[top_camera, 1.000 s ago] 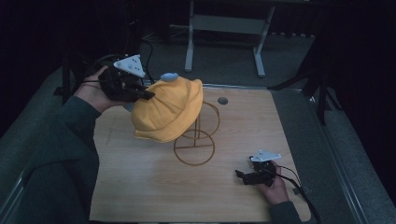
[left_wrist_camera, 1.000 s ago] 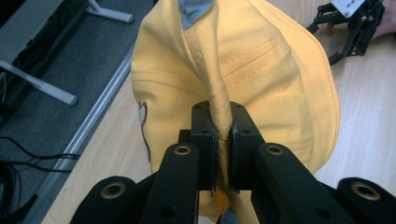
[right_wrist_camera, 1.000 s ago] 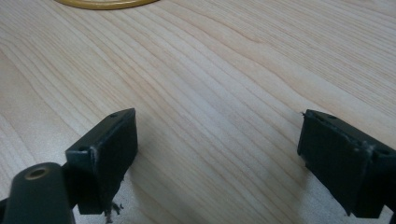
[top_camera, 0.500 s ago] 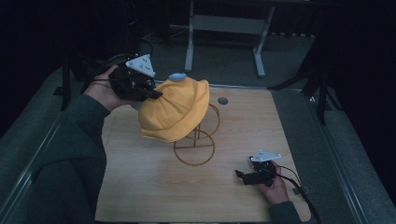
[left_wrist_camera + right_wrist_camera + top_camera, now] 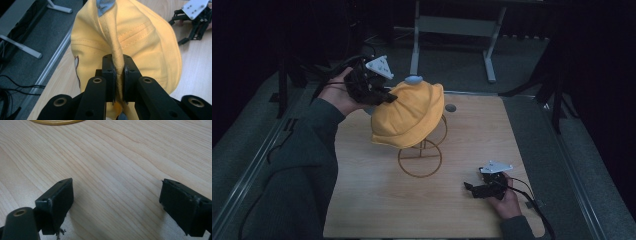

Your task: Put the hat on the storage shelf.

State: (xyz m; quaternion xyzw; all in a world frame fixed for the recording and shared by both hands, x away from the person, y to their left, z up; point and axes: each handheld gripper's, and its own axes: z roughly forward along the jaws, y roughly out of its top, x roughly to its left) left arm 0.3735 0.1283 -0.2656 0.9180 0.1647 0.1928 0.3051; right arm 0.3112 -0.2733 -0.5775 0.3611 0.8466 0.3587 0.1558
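Since a second ago the left hand-held gripper [image 5: 384,97], jaws pinched tight on a fold of the yellow cloth bucket hat [image 5: 409,117], has carried it rightward over the gold wire stand [image 5: 421,152] on the wooden desk [image 5: 377,200]; best lowered centred over the stand's top, slowly, while the right hand-held gripper [image 5: 472,188] rests wide open, holding nothing.

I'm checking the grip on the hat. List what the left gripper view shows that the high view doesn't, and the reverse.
Left gripper view alone: the left gripper has its fingers pinched shut on a fold of the yellow hat, with the stitching up close.

High view alone: the wire stand under the hat, the person's sleeve, and the floor past the table.

Both: the hat, its grey top button, the right gripper resting on the table, and the tabletop.
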